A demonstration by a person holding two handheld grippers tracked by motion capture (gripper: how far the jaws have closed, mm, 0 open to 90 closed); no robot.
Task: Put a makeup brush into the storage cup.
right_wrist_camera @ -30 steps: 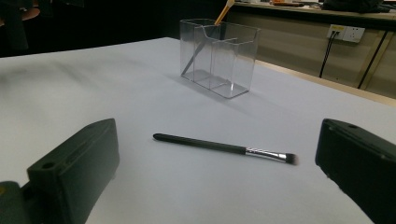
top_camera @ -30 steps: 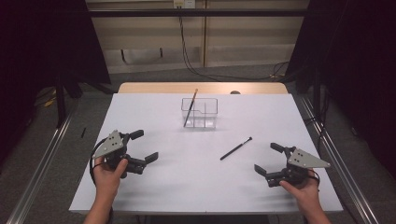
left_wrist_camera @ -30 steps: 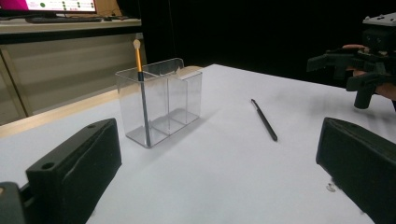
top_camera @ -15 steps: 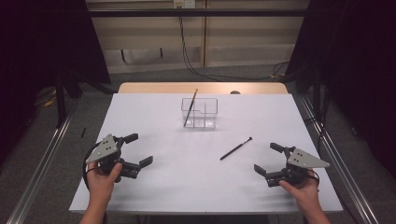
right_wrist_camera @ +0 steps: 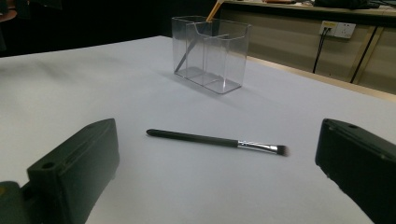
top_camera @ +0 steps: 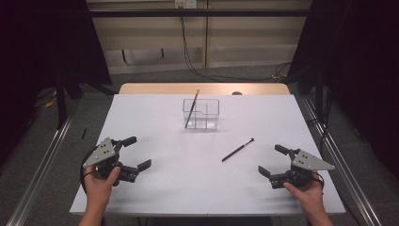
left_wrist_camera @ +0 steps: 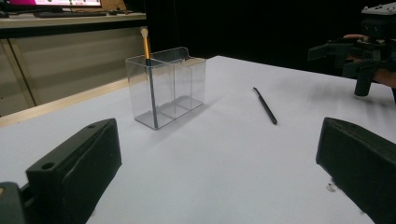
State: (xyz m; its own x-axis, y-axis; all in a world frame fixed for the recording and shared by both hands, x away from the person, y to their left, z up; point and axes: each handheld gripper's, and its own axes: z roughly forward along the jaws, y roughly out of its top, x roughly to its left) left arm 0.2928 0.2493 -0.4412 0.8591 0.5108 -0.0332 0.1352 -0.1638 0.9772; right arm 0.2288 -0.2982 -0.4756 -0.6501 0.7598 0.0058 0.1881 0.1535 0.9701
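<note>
A clear plastic organiser [top_camera: 202, 114] with compartments stands at the table's far middle; a thin brush with an orange upper handle [top_camera: 192, 107] leans in its left compartment. A black makeup brush [top_camera: 237, 149] lies flat on the white table, right of centre, also seen as the black brush [right_wrist_camera: 217, 140] ahead of the right jaws. My left gripper [top_camera: 137, 152] rests near the front left, open and holding nothing. My right gripper [top_camera: 272, 160] sits near the front right, open and holding nothing, a short way from the black brush. The organiser [left_wrist_camera: 166, 91] and black brush [left_wrist_camera: 265, 106] appear ahead of the left jaws.
The white table top [top_camera: 179, 174] ends in a wooden strip [top_camera: 155, 88] at the far side. Metal rails [top_camera: 346, 169] run along both flanks. Cables hang on the back wall.
The left gripper has drawn back toward the front left edge of the table. The right gripper has hardly moved.
</note>
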